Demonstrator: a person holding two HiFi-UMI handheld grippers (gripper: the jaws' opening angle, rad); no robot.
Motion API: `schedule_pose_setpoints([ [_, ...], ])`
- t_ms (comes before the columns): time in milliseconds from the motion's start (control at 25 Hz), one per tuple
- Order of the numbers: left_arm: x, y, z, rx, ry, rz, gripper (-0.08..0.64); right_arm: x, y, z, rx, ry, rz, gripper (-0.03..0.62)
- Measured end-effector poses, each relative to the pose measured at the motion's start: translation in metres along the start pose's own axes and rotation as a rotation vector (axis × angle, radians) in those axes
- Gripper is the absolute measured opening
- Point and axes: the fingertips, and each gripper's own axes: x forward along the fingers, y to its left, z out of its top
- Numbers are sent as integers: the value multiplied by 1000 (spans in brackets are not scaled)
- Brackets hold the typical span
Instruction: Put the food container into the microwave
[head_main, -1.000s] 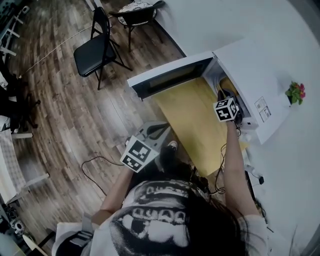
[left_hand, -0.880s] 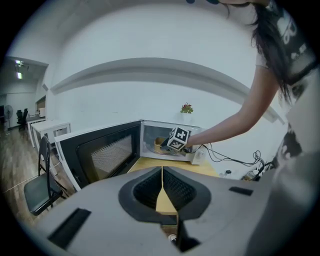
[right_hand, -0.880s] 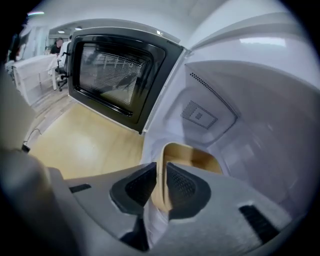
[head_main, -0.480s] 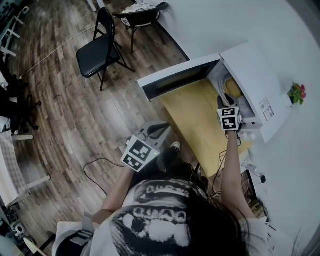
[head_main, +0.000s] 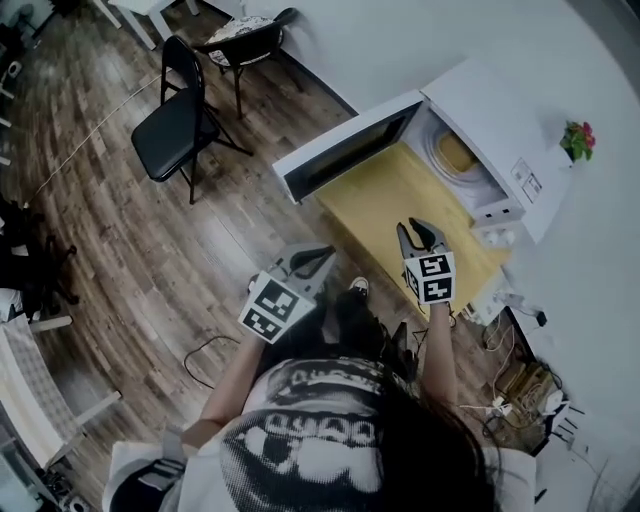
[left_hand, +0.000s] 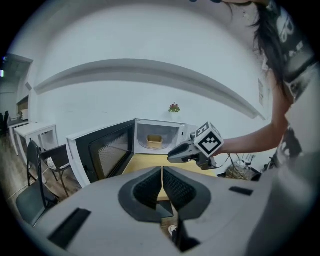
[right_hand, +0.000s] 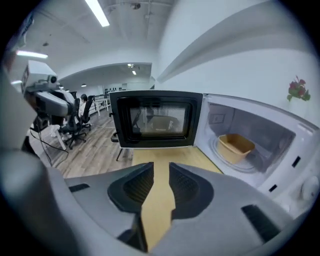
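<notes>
Floor: wood-plank floor (head_main: 150, 230) spread to the left of the tabletop, under the person's feet.
Tabletop: pale yellow wooden tabletop (head_main: 385, 205) ran along the white wall; its middle was bare.
Microwave: white microwave (head_main: 500, 100) stood at the far edge of the tabletop, against the wall, cavity facing the person.
Microwave door: dark-windowed door (head_main: 345, 155) was swung fully open on its left hinge and reached out past the tabletop's left edge.
Chairs: a black folding chair (head_main: 170, 125) stood on the floor well beyond the left edge; a second chair (head_main: 245, 35) stood farther off, near the wall.
Right claw: right claw (right_hand: 161, 185) hovered above the near edge of the tabletop and pointed at the open cavity. Its jaws were spread, with only yellow tabletop showing in the gap and nothing held.
Left claw: left claw (left_hand: 162, 187) hung off the near-left corner of the tabletop, over the floor. Its jaws were pressed together with nothing between them.
Food container: tan, open-topped food container (right_hand: 236, 145) sat inside the microwave on the round turntable (right_hand: 252, 167), well apart from both claws.
Plant: a small pot plant with pink flowers (head_main: 574, 138) stood by the wall beyond the microwave.
</notes>
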Motion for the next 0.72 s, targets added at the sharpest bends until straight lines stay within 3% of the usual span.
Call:
schedule_pose_setpoints([
  [400, -23, -19, -29, 99, 51, -182, 6, -55, 93, -22, 126, -19, -28, 91],
  [720, -24, -38, -43, 106, 47, -241, 6, -79, 124, -23, 143, -39, -41, 81],
])
